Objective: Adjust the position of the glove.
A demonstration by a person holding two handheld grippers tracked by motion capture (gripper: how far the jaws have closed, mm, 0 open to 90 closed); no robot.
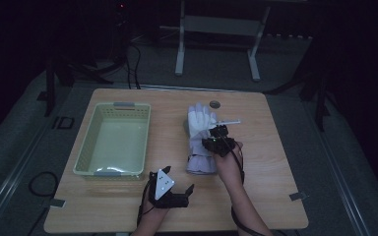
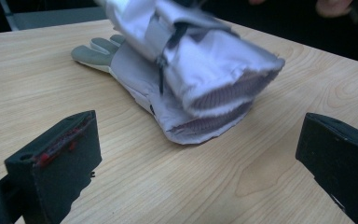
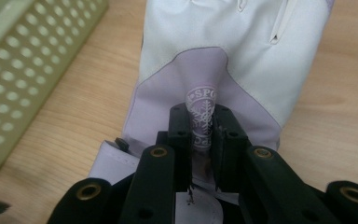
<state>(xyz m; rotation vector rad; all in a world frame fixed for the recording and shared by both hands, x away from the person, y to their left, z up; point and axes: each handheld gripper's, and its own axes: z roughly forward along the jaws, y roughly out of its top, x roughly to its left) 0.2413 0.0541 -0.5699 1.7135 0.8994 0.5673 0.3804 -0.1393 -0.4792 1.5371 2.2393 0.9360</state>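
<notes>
My right gripper [image 3: 201, 128] is pinched on a fold of the pale lilac-and-white padded winter glove [image 1: 200, 132], mid-table on the light wooden table [image 1: 275, 196]. My left gripper [image 1: 170, 189] sits near the cuff, jaws spread wide. Pale green perforated plastic basket [image 1: 113, 139] sits left of the glove.

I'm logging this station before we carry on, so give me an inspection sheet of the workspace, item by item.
Surface: wooden table, bare wood around the items.
Job's things: two pale gloves stacked; top glove pinched up at its back.
Clutter: pale green basket, nothing seen inside; small round object at the far edge.
Grippers: right gripper shut on the top glove; left gripper open, apart from the cuffs.
Cables: black cable along the right forearm.
Surroundings: dim floor, metal stand beyond.
</notes>
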